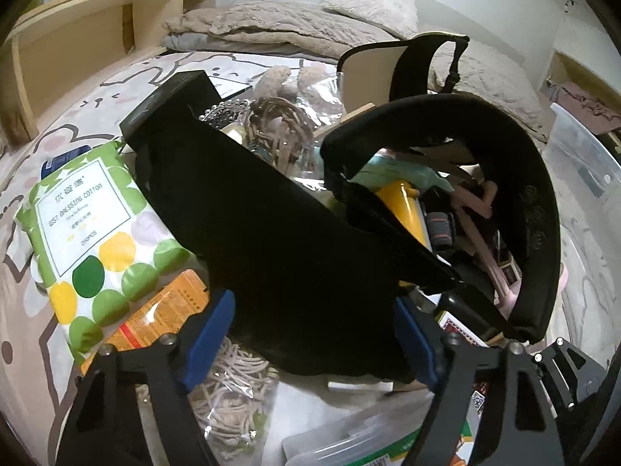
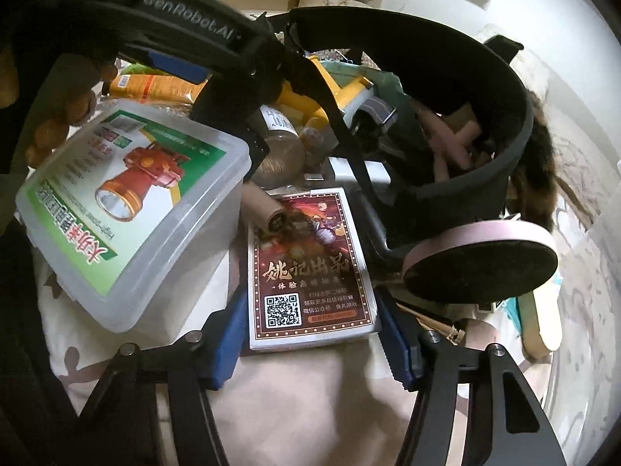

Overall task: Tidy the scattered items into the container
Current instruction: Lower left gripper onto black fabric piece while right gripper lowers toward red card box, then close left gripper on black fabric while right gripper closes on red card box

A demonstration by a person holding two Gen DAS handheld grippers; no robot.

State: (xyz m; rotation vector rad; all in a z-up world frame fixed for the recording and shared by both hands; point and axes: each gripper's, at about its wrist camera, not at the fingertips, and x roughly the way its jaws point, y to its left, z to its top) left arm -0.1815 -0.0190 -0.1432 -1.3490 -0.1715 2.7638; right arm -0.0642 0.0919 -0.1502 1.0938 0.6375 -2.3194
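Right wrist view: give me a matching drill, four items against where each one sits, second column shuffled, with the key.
Items:
1. clear plastic box with the flashlight label
2. card pack with the QR code
3. round pink-rimmed disc
4. orange snack packet

Places:
A. right of the card pack, under the edge of the black bag
B. between the blue fingers of the right gripper
C. far left, behind the clear box
D. left of the card pack, on the bedsheet

Pairs: 1-D, 2-B, 3-A, 4-C

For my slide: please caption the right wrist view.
Right gripper straddles a card pack beside a flashlight box.
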